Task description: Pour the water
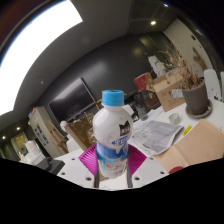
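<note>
A white plastic bottle (112,135) with a light blue cap (113,98) and a blue-printed label stands upright between my gripper's (112,163) two fingers. The pink pads (88,160) press against its lower body on both sides, so the gripper is shut on the bottle. The view is tilted, and the bottle appears lifted above the table. Its base is hidden below the fingers.
A white table (165,150) lies beyond the bottle, carrying printed papers (155,135) and a tan sheet (195,145). A dark pot (195,97) stands at the far right. Boxes and dark furniture (75,100) fill the room behind. A bright window (35,50) is overhead.
</note>
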Action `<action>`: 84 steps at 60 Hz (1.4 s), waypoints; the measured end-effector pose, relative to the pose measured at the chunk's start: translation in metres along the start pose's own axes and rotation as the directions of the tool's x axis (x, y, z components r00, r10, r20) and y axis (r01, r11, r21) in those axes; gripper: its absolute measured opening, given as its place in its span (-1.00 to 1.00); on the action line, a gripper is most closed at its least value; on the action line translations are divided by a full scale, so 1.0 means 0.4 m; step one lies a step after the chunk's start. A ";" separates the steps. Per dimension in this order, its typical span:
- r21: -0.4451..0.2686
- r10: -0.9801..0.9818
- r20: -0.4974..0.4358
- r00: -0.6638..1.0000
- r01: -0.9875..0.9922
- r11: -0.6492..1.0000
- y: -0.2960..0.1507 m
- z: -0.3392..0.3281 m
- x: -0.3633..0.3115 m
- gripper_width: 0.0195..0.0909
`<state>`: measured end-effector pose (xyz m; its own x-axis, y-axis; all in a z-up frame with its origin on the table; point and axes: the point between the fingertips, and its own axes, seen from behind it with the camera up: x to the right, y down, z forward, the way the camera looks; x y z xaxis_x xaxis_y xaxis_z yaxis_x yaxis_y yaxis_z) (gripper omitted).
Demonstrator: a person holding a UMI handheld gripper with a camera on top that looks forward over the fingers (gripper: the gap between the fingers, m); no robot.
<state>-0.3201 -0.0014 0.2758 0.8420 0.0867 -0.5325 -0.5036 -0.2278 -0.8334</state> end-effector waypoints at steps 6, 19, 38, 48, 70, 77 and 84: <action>-0.011 -0.263 -0.121 0.957 0.264 0.965 -0.028 0.001 0.139 -0.52; -0.167 -0.504 -0.192 0.842 0.478 0.862 0.102 0.032 0.405 -0.52; -0.282 -0.507 -0.172 0.845 0.451 0.847 0.285 0.052 0.556 -0.49; -0.268 -0.511 -0.171 0.843 0.459 0.847 0.281 0.049 0.556 -0.20; -0.387 -0.491 -0.205 0.847 0.391 0.835 0.215 -0.150 0.493 0.85; -0.419 -0.475 -0.215 0.854 0.359 0.834 0.193 -0.279 0.431 0.84; -0.440 -0.481 -0.231 0.846 0.350 0.827 0.183 -0.405 0.373 0.85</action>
<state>-0.2000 -0.1623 0.1591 0.9991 -0.0407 -0.0151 -0.0361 -0.5851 -0.8102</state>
